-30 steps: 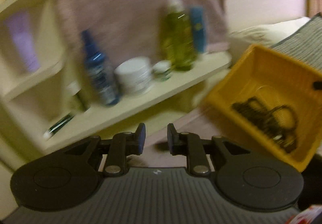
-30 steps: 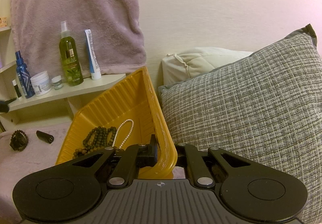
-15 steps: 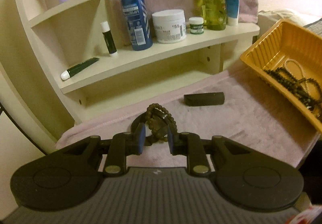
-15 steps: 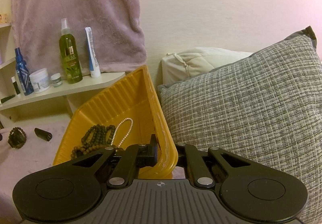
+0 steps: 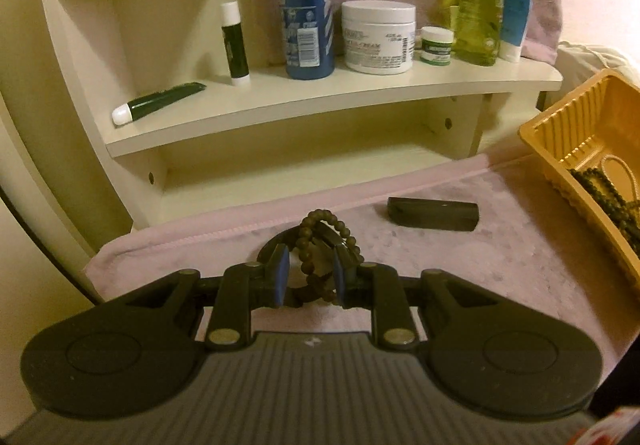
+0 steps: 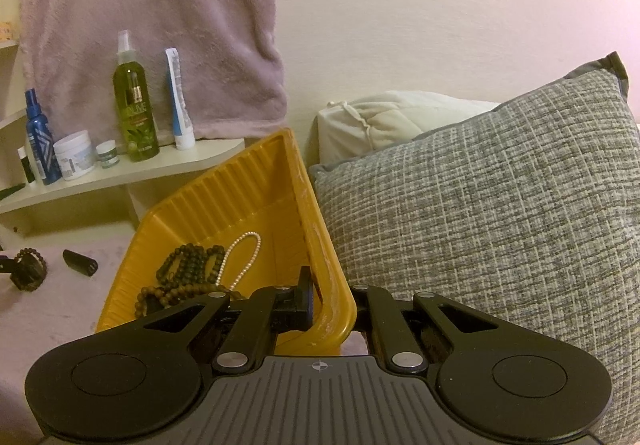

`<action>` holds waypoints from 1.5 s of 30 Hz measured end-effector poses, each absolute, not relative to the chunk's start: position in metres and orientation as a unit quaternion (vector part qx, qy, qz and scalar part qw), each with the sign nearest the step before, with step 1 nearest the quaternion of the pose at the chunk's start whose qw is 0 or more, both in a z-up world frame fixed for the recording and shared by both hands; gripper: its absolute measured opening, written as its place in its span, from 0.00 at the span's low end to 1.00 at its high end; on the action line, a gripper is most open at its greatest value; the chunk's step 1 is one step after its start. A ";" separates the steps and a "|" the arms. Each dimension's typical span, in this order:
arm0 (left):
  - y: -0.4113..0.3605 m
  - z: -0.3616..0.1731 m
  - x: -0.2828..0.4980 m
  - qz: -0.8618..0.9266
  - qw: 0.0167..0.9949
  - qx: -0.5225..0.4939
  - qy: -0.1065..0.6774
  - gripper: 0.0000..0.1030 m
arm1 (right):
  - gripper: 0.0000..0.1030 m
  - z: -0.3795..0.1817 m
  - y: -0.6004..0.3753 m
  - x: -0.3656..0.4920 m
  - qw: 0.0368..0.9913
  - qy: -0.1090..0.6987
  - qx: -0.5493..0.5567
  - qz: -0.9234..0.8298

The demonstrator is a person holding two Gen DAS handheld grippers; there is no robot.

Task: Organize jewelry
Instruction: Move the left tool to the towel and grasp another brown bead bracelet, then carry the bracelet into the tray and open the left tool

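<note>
Closer now than half a second ago, the left gripper [image 5: 308,277] straddles the brown beaded bracelet [image 5: 320,245] on the fuzzy pink cloth [image 5: 460,269], fingers spread, not yet pinching. Right gripper [image 6: 332,305] stays clamped on the ribbed yellow plastic tray [image 6: 240,189], which holds three bead strands; one dark block [image 5: 434,214] lies nearby.

The right gripper [image 6: 325,305] pinches the near corner wall of the tilted yellow tray [image 6: 240,189], one finger inside and one outside. Dark bead bracelets [image 6: 188,265] and a pearl strand [image 6: 244,249] lie inside it, and a grey cushion [image 6: 480,213] sits just beside it
</note>
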State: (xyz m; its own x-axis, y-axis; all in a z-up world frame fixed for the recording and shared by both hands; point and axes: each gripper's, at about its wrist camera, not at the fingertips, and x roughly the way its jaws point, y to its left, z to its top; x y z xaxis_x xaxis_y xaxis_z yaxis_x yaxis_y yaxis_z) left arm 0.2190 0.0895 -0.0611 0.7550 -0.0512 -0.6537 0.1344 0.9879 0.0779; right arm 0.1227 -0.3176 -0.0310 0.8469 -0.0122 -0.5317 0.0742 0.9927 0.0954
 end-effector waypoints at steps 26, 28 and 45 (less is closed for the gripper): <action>0.089 -0.031 0.215 -0.054 0.942 0.058 0.327 0.06 | 0.07 -0.029 -0.318 0.122 0.960 0.273 0.056 -0.020; 0.088 -0.022 0.214 -0.059 0.944 0.058 0.319 0.06 | 0.07 -0.028 -0.318 0.122 0.960 0.272 0.055 -0.019; 0.047 0.048 0.201 -0.166 0.945 0.049 0.276 0.06 | 0.07 -0.025 -0.313 0.118 0.963 0.264 0.058 -0.013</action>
